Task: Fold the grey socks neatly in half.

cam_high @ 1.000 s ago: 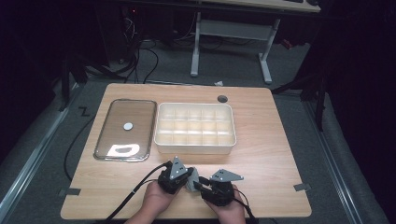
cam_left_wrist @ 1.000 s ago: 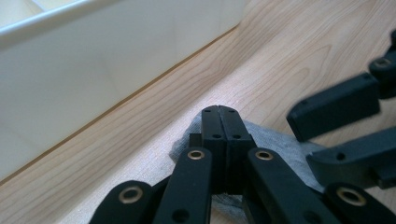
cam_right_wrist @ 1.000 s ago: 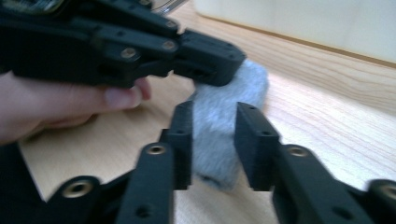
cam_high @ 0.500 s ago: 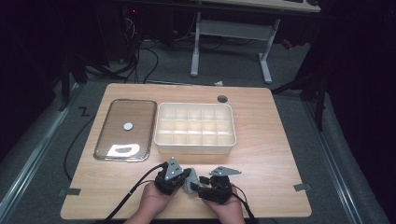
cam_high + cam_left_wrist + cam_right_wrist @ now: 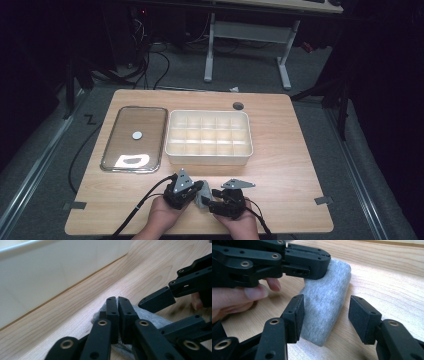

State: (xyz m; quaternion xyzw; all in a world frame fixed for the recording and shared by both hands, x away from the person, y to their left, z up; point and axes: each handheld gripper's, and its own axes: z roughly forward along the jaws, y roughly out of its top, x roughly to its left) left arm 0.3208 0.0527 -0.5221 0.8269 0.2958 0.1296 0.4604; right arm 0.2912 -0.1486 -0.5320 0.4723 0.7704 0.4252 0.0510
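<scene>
A grey folded cloth (image 5: 325, 302) is clamped by the left gripper (image 5: 117, 302) at the bench's (image 5: 280, 165) near edge; the right gripper's (image 5: 325, 315) jaws have just been opening around it, untouching; the compartment tray (image 5: 208, 137) is judged unfilled.

The near strip of the tabletop (image 5: 300, 200) was crowded at its middle: the left gripper (image 5: 192, 192) and right gripper (image 5: 212, 202) sat close together over a folded grey cloth (image 5: 327, 302), leaving no gap between them. Just beyond stood the white compartment tray (image 5: 209, 155), its wall blocking forward travel. The glass lid (image 5: 134, 139) lay flat at far left. Bare wood stretched right of the tray and along both near corners.
</scene>
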